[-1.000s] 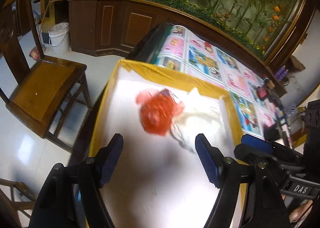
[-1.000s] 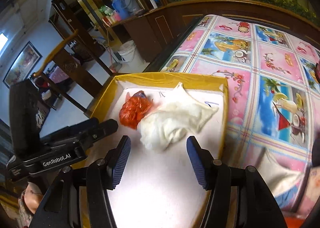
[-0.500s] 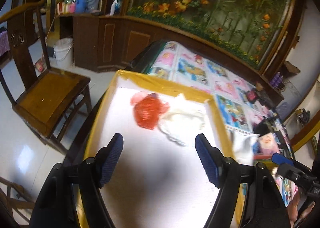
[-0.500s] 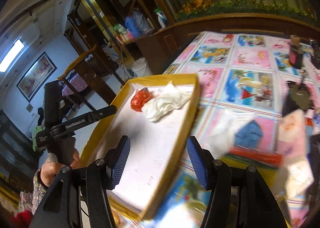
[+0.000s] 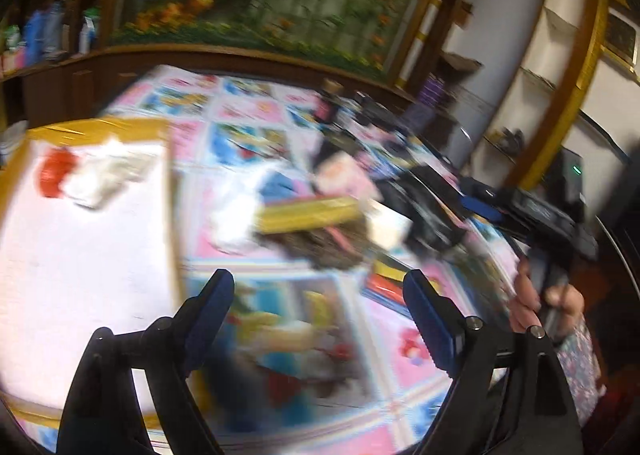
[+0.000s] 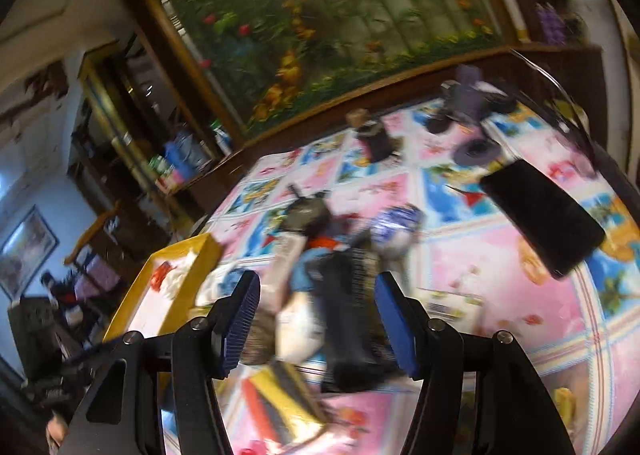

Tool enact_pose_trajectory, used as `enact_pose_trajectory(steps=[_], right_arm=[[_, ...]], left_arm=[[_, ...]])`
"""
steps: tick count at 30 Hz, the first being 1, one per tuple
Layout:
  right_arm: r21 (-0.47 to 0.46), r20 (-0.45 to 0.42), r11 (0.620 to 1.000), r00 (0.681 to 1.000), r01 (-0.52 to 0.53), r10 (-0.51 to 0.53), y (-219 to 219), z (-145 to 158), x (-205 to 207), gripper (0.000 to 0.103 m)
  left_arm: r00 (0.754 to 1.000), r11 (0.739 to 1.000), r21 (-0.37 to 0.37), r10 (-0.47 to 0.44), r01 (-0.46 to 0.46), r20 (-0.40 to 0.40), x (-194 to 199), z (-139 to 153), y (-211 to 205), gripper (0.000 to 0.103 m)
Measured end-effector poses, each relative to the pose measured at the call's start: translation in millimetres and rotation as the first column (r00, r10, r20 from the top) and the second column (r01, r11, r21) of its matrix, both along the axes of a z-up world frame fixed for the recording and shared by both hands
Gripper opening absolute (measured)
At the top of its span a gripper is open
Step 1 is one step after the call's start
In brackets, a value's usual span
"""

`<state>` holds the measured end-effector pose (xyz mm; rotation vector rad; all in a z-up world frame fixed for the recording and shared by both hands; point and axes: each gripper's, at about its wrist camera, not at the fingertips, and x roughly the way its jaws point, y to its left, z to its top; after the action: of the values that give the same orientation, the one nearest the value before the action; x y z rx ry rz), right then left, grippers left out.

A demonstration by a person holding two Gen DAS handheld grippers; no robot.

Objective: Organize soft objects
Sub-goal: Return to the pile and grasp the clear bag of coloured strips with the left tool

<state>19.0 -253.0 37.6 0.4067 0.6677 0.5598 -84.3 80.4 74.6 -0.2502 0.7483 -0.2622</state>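
Left wrist: left gripper (image 5: 318,319) empty, jaws opening; tray (image 5: 96,127) at ten o'clock. Right wrist: right gripper (image 6: 316,319) parted, gripping nothing, over blurred pile (image 6: 340,275).

The table (image 6: 500,271) carries a glossy printed cover, smooth like plastic sheet. The tray (image 5: 100,129) has shiny yellow walls and a matt white floor holding crinkled red (image 5: 56,171) and white (image 5: 104,175) plastic bags. Each gripper (image 6: 316,319) has matt black plastic arms and ribbed blue pads (image 6: 240,319).

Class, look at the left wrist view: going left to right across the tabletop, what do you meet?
Red bag → white bag → tray's yellow right rim → yellow box → right gripper.
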Motion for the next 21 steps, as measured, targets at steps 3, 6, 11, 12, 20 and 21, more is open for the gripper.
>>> enact_pose_trajectory(steps=[3,6,11,12,20,21], right_arm=[[0.101,-0.013,0.995,1.000,0.008,-0.007,-23,-1,7,0.066],[0.099,-0.001,0.995,1.000,0.028,-0.028,-25,1,5,0.068],[0.094,0.018,0.996,1.000,0.000,-0.002,-18,3,-3,0.068],[0.094,0.026,0.996,1.000,0.001,-0.003,-18,4,-4,0.068],[0.084,0.010,0.996,0.999,0.043,-0.044,-23,0,1,0.068],[0.076,0.003,0.996,0.999,0.050,-0.051,-24,-1,2,0.068]], left_arm=[[0.994,0.997,0.015,-0.068,0.069,-0.083,14,-13,-42,0.094],[0.985,0.997,-0.061,-0.061,0.051,-0.164,28,-30,-66,0.094],[0.953,0.994,0.099,0.075,-0.048,-0.293,50,-57,-102,0.094],[0.957,0.992,0.116,0.087,-0.056,-0.277,51,-55,-108,0.095],[0.963,0.974,0.226,0.083,-0.024,-0.257,71,-62,-130,0.094],[0.965,0.973,0.230,0.071,-0.011,-0.254,70,-61,-127,0.089]])
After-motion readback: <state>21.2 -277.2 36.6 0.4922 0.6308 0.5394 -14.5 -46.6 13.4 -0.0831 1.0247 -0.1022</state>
